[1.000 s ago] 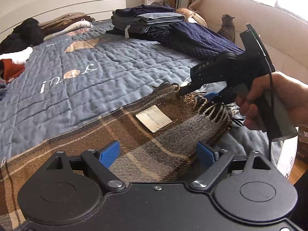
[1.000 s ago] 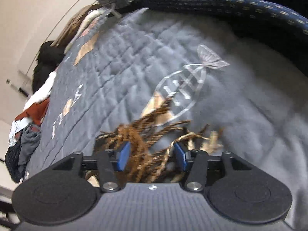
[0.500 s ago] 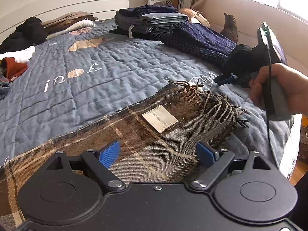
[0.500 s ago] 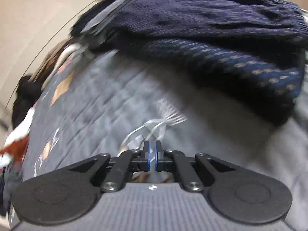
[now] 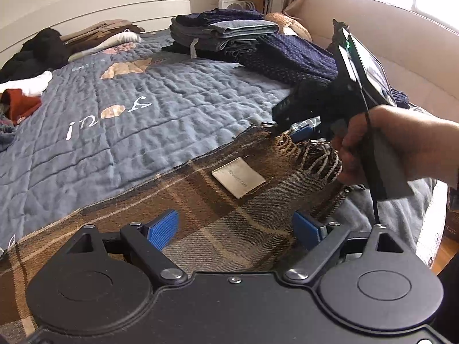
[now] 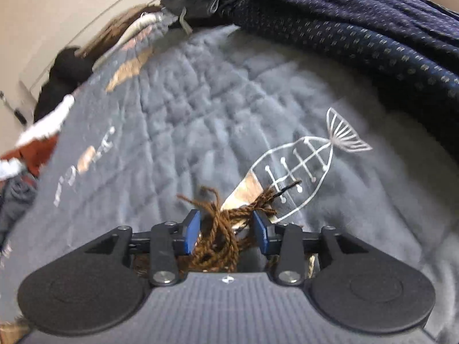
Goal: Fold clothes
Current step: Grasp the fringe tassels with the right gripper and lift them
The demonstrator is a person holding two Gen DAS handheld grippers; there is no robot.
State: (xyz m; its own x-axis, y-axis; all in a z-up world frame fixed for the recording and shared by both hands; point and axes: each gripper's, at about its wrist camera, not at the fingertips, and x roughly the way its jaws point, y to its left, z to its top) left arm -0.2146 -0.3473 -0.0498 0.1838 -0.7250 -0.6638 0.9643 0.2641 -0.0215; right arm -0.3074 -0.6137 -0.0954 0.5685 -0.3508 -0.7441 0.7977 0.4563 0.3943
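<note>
A brown plaid scarf (image 5: 229, 218) lies stretched across the near part of the bed (image 5: 143, 132), running along its near edge toward the right-hand edge, where its fringed end (image 5: 318, 157) stops just short of the drop. It is laid out flat and long, probably so that one end can be carried over the other in a clean fold. The left tool (image 5: 238, 229) hangs over the middle of the scarf's width with its blue pads (image 5: 162, 228) spread wide apart and nothing between them; the cloth lies below them, not pinched. It seems to wait there in order to pin or take the scarf's body once the end is lifted. The right tool (image 6: 226, 229), held in a hand (image 5: 401, 149) near the bed's right edge, is down at the fringe. Its jaws have just been opening and now stand partly apart, with a bunch of brown fringe cords (image 6: 221, 235) between the pads; the cords reach the right pad, while a narrow gap shows at the left one, so the bunch looks loosely gathered, not clamped. Starting at the fringe makes sense, since that end leads the fold. Folded clothes (image 5: 223, 34) are stacked at the far right corner, likely the finished pile, and unfolded garments (image 5: 37, 54) wait along the far left edge.
</note>
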